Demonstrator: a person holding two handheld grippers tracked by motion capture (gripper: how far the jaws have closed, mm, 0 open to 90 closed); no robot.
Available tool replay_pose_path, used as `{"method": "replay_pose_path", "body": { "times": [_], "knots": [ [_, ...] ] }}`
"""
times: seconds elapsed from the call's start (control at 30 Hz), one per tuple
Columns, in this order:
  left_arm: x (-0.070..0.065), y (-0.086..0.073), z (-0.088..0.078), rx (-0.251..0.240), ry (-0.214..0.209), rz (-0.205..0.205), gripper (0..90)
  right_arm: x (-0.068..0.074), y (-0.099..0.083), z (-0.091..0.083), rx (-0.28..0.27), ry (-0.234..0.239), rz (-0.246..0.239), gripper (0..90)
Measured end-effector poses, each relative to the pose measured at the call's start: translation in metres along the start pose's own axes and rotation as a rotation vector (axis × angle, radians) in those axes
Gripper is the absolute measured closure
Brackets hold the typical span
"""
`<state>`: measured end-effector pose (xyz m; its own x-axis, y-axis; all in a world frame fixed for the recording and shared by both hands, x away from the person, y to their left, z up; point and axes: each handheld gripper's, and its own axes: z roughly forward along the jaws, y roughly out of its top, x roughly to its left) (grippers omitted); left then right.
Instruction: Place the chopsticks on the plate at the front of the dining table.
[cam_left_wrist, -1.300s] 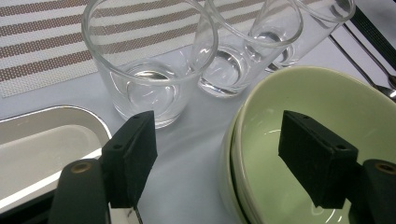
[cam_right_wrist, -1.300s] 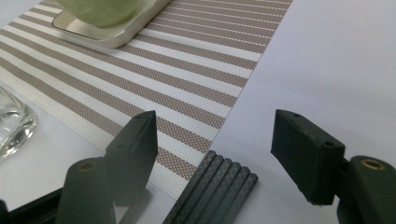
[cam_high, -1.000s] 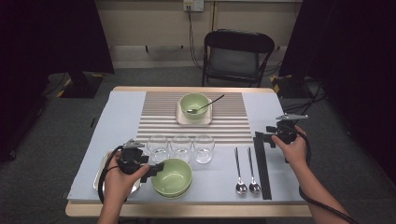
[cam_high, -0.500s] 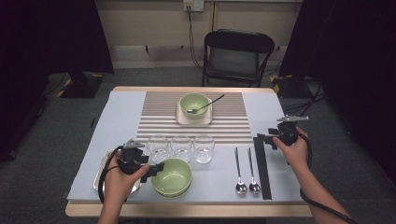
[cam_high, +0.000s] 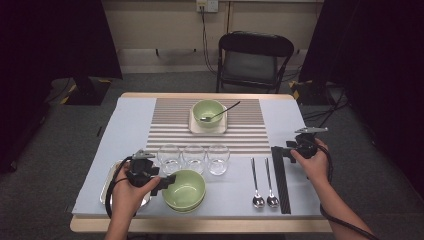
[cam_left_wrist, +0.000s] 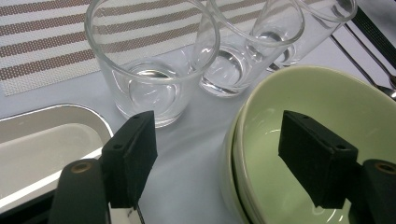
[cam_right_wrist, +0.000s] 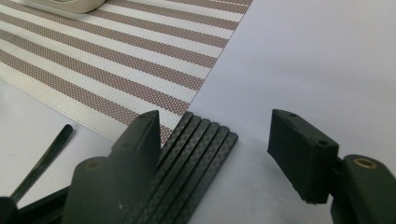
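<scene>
So the left claw (cam_high: 167, 182) is spread wide with one jaw outside and one jaw inside the rim of the green bowls (cam_high: 185, 190), a stack of two near the front edge of the tabletop (cam_high: 125, 125). The pads aren't pressing on the rim, there's daylight on both sides in the left gripper view. Right claw (cam_high: 281, 152) is also gaping, though its jaws have just been closing a bit, hovering over the far end of the black chopsticks (cam_high: 280, 180), a flat bundle of them lying between the jaws but not pinched.

Going outward: a metal tray (cam_high: 107, 182) sits just left of the bowls, three empty glasses (cam_high: 194, 158) in a row right behind them. Two spoons (cam_high: 265, 185) lie beside the chopsticks. Further back there's a striped placemat (cam_high: 170, 120) with another green bowl (cam_high: 208, 112) on a square plate (cam_high: 192, 127).
</scene>
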<state>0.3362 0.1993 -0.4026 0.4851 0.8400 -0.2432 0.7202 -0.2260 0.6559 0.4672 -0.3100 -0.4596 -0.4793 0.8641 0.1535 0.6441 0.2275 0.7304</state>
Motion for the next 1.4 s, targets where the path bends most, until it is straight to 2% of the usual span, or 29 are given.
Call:
{"method": "replay_pose_path", "body": {
  "times": [0.4, 0.57, 0.93, 1.27, 1.4],
  "knots": [
    [0.000, 0.000, 0.000, 0.002, 0.000, 0.006, 28.0, -0.008, -0.015, -0.002, 0.003, 0.004, 0.036, 40.9],
    [-0.001, 0.001, 0.001, 0.002, -0.001, 0.002, 28.0, -0.009, -0.016, -0.004, 0.003, 0.010, 0.045, 42.7],
    [-0.001, 0.000, 0.000, 0.000, 0.000, 0.004, 28.0, -0.004, -0.016, -0.006, 0.029, 0.034, 0.082, 60.2],
    [-0.001, 0.000, 0.000, -0.001, 0.002, 0.002, 28.0, -0.003, -0.016, -0.008, 0.043, 0.013, 0.105, 75.6],
    [-0.001, 0.001, 0.000, -0.001, 0.006, 0.005, 28.0, -0.002, -0.016, -0.008, 0.045, 0.006, 0.095, 77.8]
  ]
}}
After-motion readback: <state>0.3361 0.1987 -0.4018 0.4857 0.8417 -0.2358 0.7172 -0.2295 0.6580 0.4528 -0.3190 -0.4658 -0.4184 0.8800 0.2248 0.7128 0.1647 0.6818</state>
